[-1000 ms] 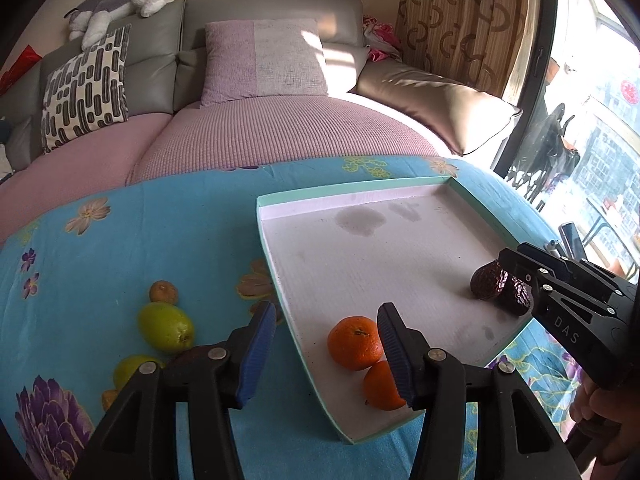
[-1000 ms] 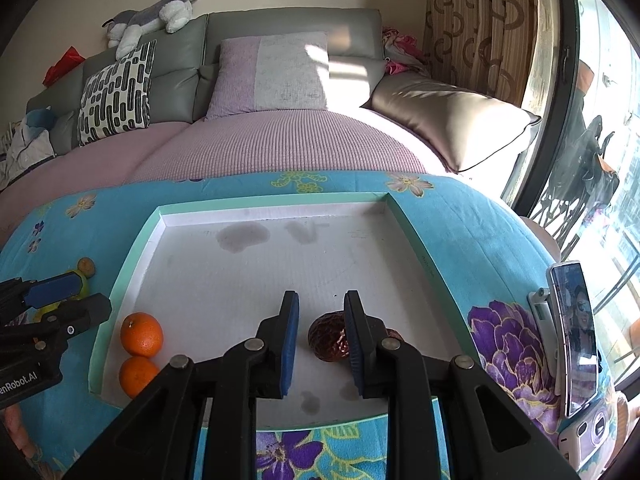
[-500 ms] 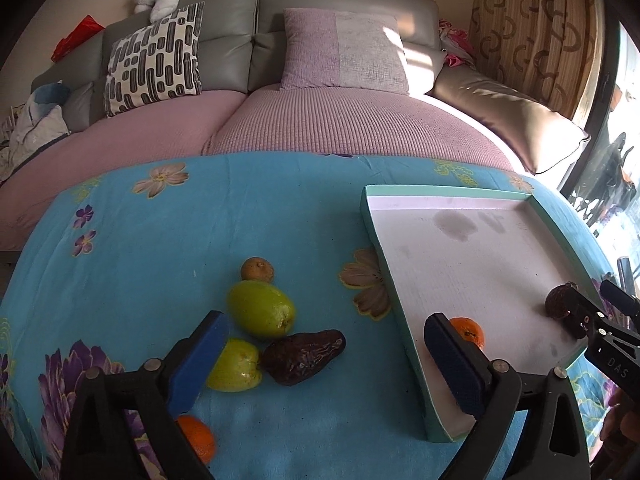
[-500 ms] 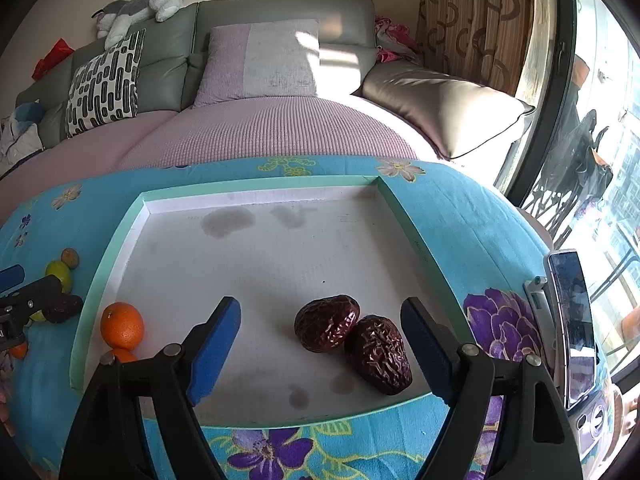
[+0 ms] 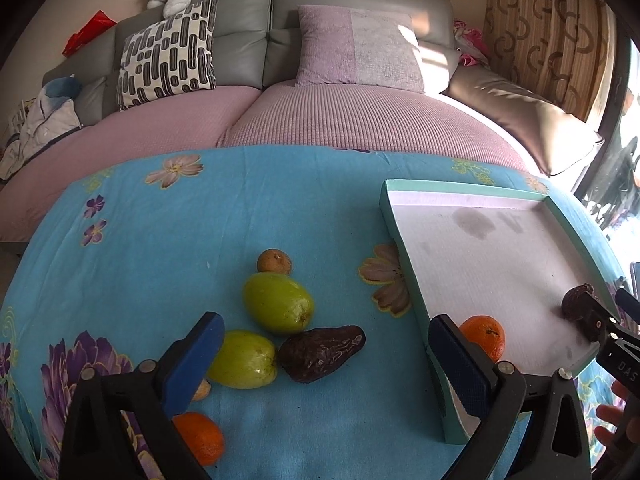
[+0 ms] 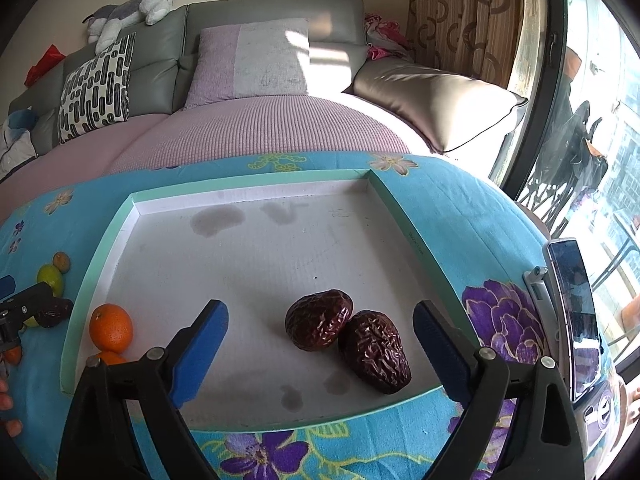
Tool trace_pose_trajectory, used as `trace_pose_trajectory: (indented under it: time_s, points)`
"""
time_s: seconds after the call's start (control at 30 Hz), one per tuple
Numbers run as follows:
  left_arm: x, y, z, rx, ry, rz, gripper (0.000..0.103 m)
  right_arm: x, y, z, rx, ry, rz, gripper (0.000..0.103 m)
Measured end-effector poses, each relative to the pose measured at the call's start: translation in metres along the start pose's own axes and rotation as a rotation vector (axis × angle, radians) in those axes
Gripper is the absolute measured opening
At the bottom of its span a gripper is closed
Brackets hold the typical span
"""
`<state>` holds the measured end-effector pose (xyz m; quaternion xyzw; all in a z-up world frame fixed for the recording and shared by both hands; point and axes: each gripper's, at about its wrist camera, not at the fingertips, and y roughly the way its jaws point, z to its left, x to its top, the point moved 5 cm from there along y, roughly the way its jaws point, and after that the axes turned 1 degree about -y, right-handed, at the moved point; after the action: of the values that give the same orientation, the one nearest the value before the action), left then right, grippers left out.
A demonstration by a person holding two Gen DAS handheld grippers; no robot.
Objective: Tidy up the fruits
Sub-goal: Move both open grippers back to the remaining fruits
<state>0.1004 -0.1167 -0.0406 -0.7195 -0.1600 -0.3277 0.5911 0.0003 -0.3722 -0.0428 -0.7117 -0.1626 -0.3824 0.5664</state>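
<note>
Tray (image 6: 100, 264): a shallow white tray with a mint-green rim, filling the middle of the right wrist view and the right side of the left wrist view.
Tray contents: two wrinkled dark dates (image 6: 320, 319) touching each other at lower centre of the right wrist view; an orange (image 6: 110, 328) at the tray's lower left corner, with a second orange partly hidden just below it.
Loose fruit on the surface (image 5: 160, 248): two green fruits (image 5: 278, 306) side by side, a small brown fruit (image 5: 274, 262) touching the upper one, a dark date (image 5: 322, 352), another orange (image 5: 200, 442) at the lower left of the left wrist view, all left of the tray.
Left tongs (image 5: 324, 356): spread wide apart and empty; the loose date and the lower green fruit lie between the blue pads, the tray's left rim beside the right pad.
Right tongs (image 6: 320, 344): spread wide apart and empty; the two dates in the tray sit between the pads, touching neither.
Cloth: blue, flowered, covering the surface.
</note>
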Motion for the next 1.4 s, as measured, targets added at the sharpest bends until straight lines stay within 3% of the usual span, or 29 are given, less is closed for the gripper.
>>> trace_pose_trajectory:
  time_s: [0.17,0.37,0.67,0.97,1.2,1.33,1.4]
  points:
    - [0.002,-0.008,0.008,-0.024,-0.042,-0.023,0.103,0.005,-0.005,0.0,0.035,0.04,-0.024,0.094]
    - [0.009,-0.031,0.048,0.002,-0.137,-0.092,0.103,0.014,-0.015,0.014,0.059,0.016,-0.076,0.094]
    - [-0.008,-0.046,0.119,0.085,-0.232,-0.077,0.103,0.024,-0.026,0.053,0.137,-0.005,-0.119,0.094]
    - [-0.03,-0.051,0.137,0.133,-0.192,-0.02,0.103,0.028,-0.032,0.118,0.299,-0.067,-0.123,0.094]
    - [-0.042,-0.05,0.135,0.072,-0.2,0.022,0.103,0.02,-0.028,0.167,0.394,-0.16,-0.096,0.092]
    - [-0.047,-0.044,0.128,0.018,-0.193,0.059,0.102,0.014,-0.022,0.187,0.446,-0.189,-0.074,0.076]
    - [-0.05,-0.042,0.122,-0.008,-0.188,0.073,0.1,0.011,-0.018,0.194,0.46,-0.202,-0.058,0.074]
